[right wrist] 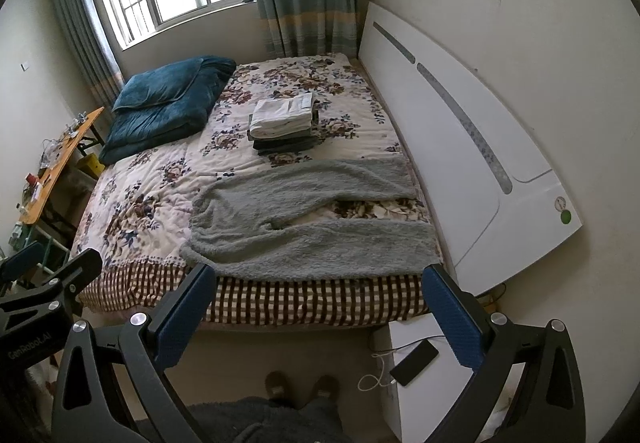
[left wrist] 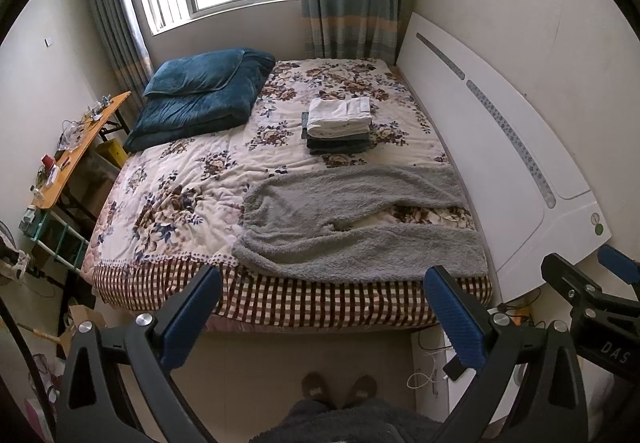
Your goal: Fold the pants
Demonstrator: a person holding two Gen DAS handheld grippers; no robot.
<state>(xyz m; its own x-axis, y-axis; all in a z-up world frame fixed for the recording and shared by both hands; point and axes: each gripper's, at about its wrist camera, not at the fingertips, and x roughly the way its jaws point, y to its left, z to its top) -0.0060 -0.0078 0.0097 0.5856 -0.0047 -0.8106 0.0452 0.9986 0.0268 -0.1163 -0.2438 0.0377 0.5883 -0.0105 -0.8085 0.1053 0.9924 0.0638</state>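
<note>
Pre-grasp step: pants (left wrist: 360, 227) lay unfolded at 12 o'clock; left gripper (left wrist: 320, 315), right gripper (right wrist: 316, 311) both spread wide (holding nothing). Next move probably required pinching waistband.

One grey fleece pants (left wrist: 352, 219), one stack of folded clothes (left wrist: 339, 125), one folded teal quilt (left wrist: 200, 99), two slippers (left wrist: 340, 389), one phone (right wrist: 414, 361).
</note>
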